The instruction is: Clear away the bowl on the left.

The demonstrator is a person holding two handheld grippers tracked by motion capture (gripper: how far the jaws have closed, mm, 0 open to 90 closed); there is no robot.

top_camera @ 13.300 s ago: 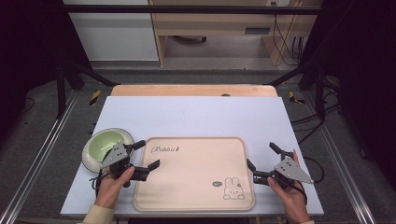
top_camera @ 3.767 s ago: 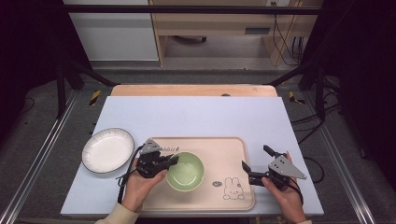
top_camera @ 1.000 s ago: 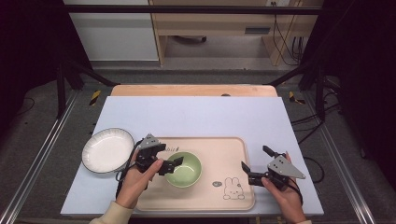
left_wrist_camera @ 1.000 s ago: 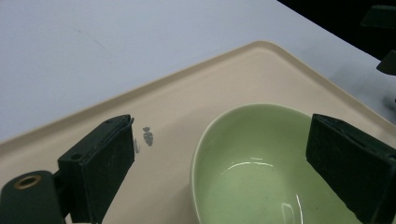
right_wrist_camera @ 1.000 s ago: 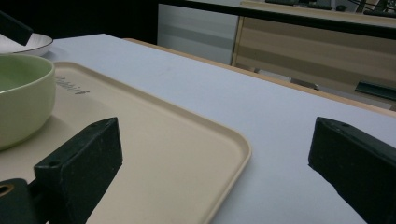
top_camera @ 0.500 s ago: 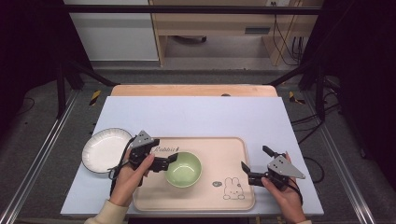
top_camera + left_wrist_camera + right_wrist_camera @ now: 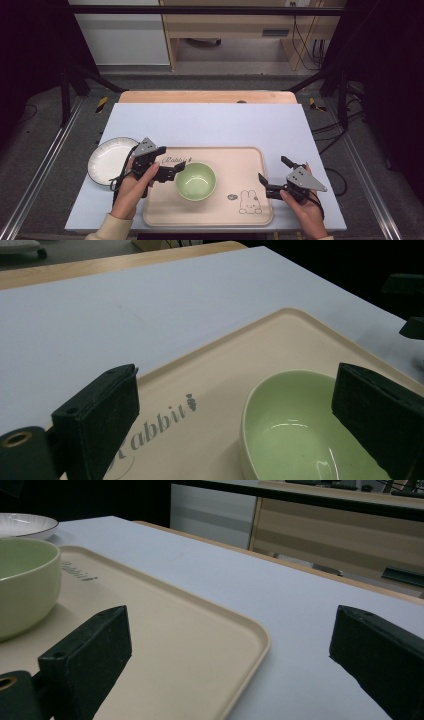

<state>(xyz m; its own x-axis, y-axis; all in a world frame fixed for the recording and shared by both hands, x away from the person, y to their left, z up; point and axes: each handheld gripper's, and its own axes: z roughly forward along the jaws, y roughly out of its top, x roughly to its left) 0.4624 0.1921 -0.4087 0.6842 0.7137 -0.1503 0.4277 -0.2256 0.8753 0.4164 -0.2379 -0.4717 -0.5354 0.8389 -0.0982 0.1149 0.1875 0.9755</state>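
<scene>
A glossy, round green bowl (image 7: 195, 181), empty, sits on the smooth beige tray (image 7: 250, 162). The left hand-held gripper (image 7: 170, 165) hovers beside it, jaws apart; the right hand-held gripper (image 7: 272, 175) gapes at the tray's edge.

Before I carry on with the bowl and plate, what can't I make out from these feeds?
- White plate: in the high view its near right rim is hidden by the left tongs and cable; in the right gripper view the frame's top left corner cuts it off.
- Green bowl: in the left gripper view the bottom edge and the right jaw cut off its near side.
- Tray: the small mark beside the rabbit drawing is too small to read.
</scene>
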